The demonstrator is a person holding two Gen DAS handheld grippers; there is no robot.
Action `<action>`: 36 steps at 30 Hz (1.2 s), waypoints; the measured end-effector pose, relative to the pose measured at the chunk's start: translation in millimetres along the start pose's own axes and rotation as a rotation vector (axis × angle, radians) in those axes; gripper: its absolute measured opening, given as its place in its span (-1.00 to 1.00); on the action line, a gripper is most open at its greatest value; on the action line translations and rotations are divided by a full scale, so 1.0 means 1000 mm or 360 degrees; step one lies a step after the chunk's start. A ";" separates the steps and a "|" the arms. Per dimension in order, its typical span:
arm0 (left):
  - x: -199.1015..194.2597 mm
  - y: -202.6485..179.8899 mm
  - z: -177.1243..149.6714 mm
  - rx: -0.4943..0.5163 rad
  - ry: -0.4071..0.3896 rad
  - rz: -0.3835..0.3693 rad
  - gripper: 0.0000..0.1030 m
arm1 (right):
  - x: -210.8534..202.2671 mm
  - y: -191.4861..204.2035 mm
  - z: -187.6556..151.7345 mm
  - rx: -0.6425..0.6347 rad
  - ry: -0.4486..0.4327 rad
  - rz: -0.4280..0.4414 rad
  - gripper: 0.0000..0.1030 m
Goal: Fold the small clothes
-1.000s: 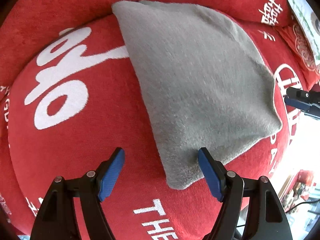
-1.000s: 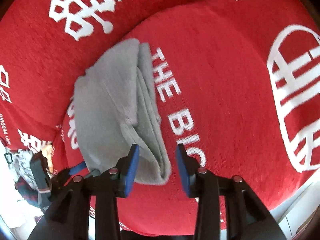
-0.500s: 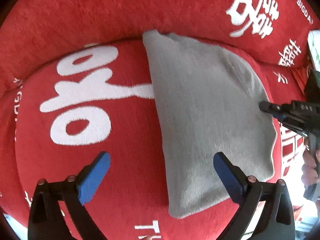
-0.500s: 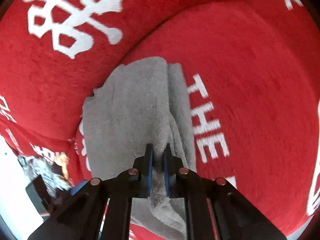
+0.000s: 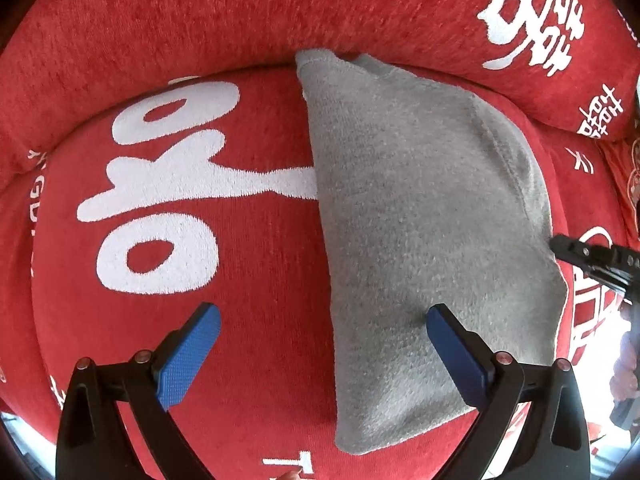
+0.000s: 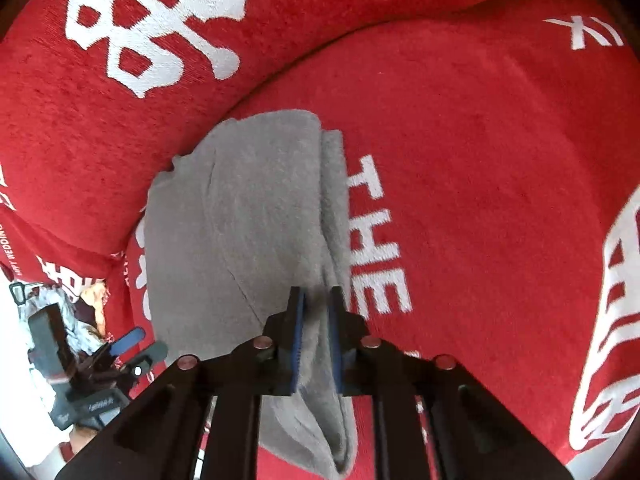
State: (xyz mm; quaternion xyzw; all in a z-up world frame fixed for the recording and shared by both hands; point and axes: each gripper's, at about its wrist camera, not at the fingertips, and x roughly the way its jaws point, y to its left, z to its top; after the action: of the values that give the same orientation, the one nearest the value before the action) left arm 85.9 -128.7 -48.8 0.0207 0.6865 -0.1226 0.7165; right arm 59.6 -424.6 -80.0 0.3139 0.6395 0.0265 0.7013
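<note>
Two grippers work on one grey garment (image 5: 420, 220), which lies folded on a red cushion (image 5: 248, 320) with white lettering. The garment's far end reaches the seam where the seat meets the red backrest (image 5: 200, 20).

The right gripper (image 6: 316, 312) has its blue pads pressed together on a raised fold near the garment's edge — cloth fills the narrow gap between them. In the left wrist view this gripper (image 5: 560, 246) shows only as a dark tip touching the garment's right edge.

The left gripper (image 5: 320, 320) is spread wide and holds nothing. Its right finger (image 5: 452, 352) rests over the grey cloth, while its left finger (image 5: 188, 356) is over bare red fabric, beside the white letters.
</note>
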 end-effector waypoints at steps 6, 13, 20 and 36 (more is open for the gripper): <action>0.004 -0.002 0.004 -0.0035 -0.0005 -0.0025 1.00 | -0.012 -0.013 -0.003 0.0003 0.0015 -0.0029 -0.19; 0.012 0.000 0.016 -0.0037 0.0035 -0.0057 1.00 | -0.012 -0.018 0.000 0.0038 -0.0002 0.0052 0.26; 0.020 -0.001 0.027 -0.0045 0.0073 -0.0070 1.00 | -0.006 -0.014 0.002 0.0007 0.0028 0.0134 0.56; 0.049 0.041 0.067 -0.0093 0.0208 -0.0698 1.00 | 0.020 -0.031 0.033 0.0057 0.0165 0.0525 0.57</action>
State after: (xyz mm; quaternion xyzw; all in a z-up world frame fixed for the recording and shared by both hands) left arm 161.2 -109.5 -99.0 -0.1419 0.7227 -0.2540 0.6270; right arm 81.8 -454.1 -113.4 0.4251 0.6150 0.1461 0.6478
